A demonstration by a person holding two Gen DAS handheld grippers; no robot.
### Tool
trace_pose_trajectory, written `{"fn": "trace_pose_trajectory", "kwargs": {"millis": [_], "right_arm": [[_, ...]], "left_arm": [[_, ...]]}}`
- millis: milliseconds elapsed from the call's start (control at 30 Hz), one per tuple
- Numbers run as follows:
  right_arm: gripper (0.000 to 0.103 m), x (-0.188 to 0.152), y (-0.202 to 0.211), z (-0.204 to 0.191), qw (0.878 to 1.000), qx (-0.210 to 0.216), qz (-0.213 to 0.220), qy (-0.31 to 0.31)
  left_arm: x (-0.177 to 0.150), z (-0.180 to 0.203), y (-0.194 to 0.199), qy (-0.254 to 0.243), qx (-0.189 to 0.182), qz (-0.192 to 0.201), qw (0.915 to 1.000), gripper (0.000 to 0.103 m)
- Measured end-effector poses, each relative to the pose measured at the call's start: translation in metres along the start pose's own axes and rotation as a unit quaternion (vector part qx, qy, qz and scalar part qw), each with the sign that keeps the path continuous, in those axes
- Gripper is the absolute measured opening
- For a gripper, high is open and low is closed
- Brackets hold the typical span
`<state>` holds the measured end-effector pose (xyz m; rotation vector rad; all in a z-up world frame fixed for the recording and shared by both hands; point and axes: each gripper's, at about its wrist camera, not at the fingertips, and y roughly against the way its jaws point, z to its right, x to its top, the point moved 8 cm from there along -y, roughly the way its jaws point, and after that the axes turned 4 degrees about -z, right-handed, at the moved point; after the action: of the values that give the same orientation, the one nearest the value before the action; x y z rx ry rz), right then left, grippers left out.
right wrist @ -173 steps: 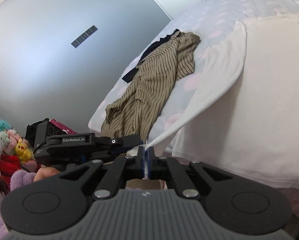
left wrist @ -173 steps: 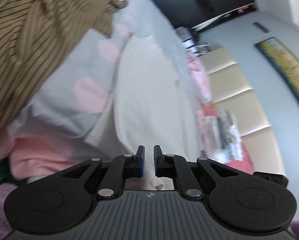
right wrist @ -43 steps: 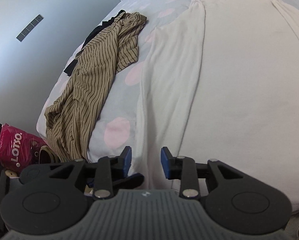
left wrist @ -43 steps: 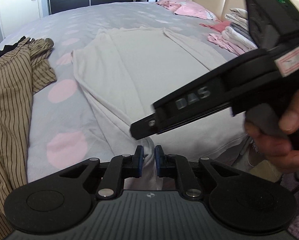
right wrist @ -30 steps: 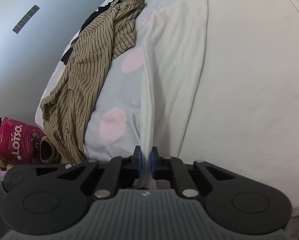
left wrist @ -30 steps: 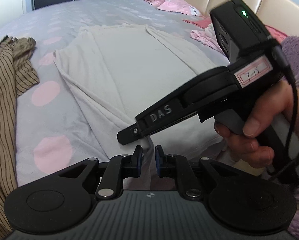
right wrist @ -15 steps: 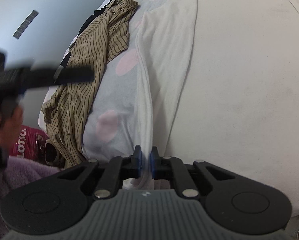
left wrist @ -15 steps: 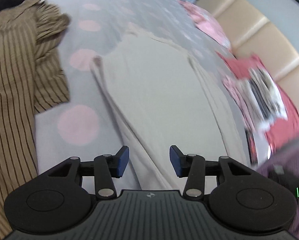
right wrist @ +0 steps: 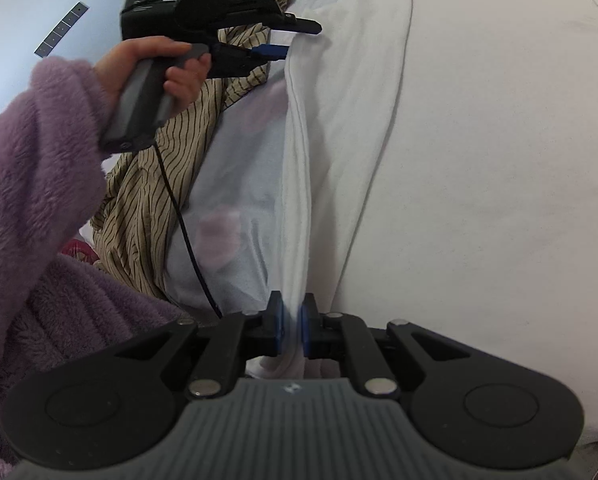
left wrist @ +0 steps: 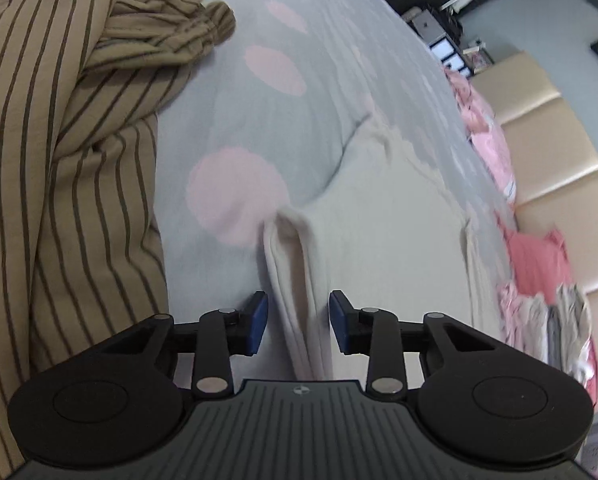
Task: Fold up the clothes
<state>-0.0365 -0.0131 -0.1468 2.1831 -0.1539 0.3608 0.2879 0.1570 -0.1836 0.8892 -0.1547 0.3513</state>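
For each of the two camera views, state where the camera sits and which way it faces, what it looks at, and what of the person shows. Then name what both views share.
Left wrist: on the left gripper, facing up the bed; jaws closing around the cream garment's folded edge; no body.
Right wrist: on the right gripper, shut on that garment's edge; shows the left hand and purple sleeve.
Shared: the garment, the striped shirt.

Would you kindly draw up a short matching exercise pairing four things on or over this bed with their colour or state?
Column one:
1. right gripper
2. left gripper
3. striped garment
4. bedspread

Column two:
A. grey with pink dots
B. jaws closing around the cream top's folded edge, pads not yet touching it
C. brown, lying crumpled
D. shut on the hem of the cream top

Pairs: 1-D, 2-B, 3-C, 4-A
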Motion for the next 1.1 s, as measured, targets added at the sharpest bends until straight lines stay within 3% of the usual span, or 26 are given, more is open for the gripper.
{"fn": "trace_pose_trajectory", "kwargs": {"millis": [67, 167, 400, 633, 900, 1100], "right_arm": [[0.010, -0.001, 0.002, 0.003, 1.000, 0.005, 0.005, -0.010], [0.010, -0.003, 0.005, 0.006, 0.999, 0.015, 0.015, -0.024], [0.010, -0.009, 0.020, -0.008, 0.997, 0.045, 0.055, -0.015], [0.010, -0.021, 0.033, -0.012, 0.995, 0.060, 0.076, -0.025], [0.010, -0.039, 0.043, 0.015, 0.993, 0.035, 0.074, -0.081], [0.010, -0.046, 0.037, 0.032, 0.992, 0.009, 0.059, -0.108]], "left_arm": [[0.007, -0.001, -0.001, 0.000, -0.008, 0.010, 0.9999, 0.027], [0.013, 0.004, -0.002, -0.012, -0.011, 0.026, 0.9995, 0.010], [0.015, 0.042, 0.019, -0.076, 0.008, 0.074, 0.9943, 0.007], [0.004, 0.107, 0.020, -0.178, 0.038, 0.097, 0.9785, 0.006], [-0.015, 0.164, -0.033, -0.257, 0.053, 0.049, 0.9638, 0.006], [-0.033, 0.177, -0.080, -0.291, 0.070, 0.004, 0.9540, 0.006]]}}
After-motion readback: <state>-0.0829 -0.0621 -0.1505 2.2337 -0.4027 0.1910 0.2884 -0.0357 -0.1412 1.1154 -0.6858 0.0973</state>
